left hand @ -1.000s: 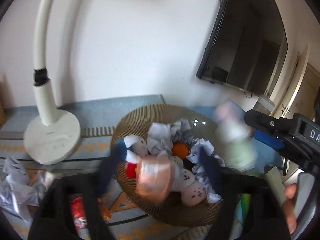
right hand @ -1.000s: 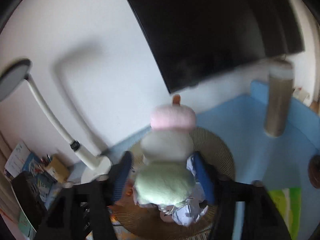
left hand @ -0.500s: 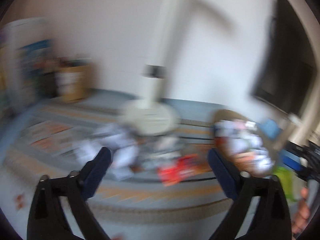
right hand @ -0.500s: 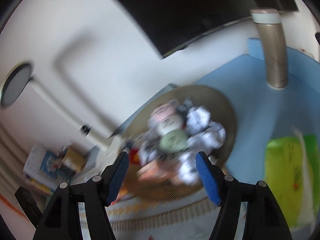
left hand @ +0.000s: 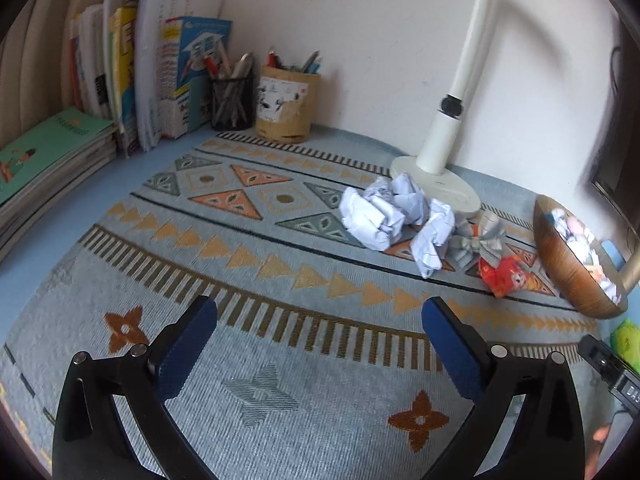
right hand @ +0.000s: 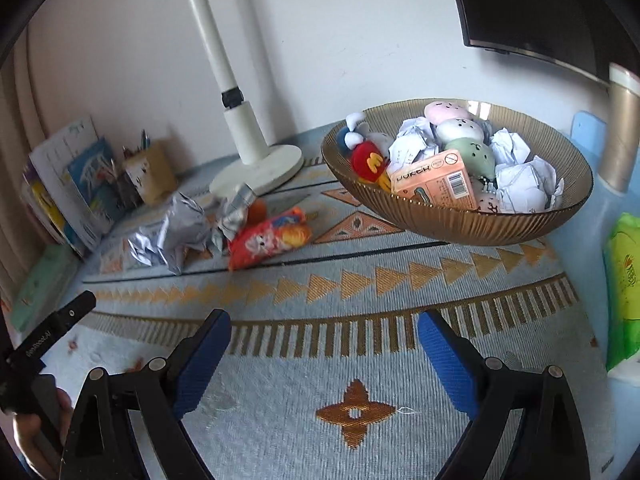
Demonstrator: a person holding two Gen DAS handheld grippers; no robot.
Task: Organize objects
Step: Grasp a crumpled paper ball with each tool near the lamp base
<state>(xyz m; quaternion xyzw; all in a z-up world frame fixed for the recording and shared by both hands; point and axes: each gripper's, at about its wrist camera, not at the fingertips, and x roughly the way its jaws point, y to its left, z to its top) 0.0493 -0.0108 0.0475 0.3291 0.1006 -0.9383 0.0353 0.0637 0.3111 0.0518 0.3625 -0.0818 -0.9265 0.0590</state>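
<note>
My left gripper (left hand: 320,320) hangs open and empty over the patterned mat (left hand: 256,288). Beyond it lie crumpled paper balls (left hand: 380,212), a silver wrapper (left hand: 476,240) and a red snack packet (left hand: 506,280). My right gripper (right hand: 324,332) is empty too, its jaws still opening. Ahead and to its right stands the brown ribbed bowl (right hand: 460,228). The bowl holds an orange box (right hand: 436,180), pink, white and green plush (right hand: 472,152), a red plush (right hand: 366,162) and paper balls (right hand: 524,184). The same snack packet (right hand: 272,238) and silver wrapper (right hand: 180,228) lie to the bowl's left.
A white lamp base (left hand: 436,184) stands behind the paper balls. Books (left hand: 120,80) and two pen holders (left hand: 288,104) line the back left corner. A green packet (right hand: 624,280) and a gold bottle (right hand: 620,136) flank the bowl's right side. A dark monitor (right hand: 540,0) hangs above.
A second ago the left jaws held the orange box and the right jaws the plush over the bowl. Both now lie in the bowl, and both grippers have drawn back and lower.
</note>
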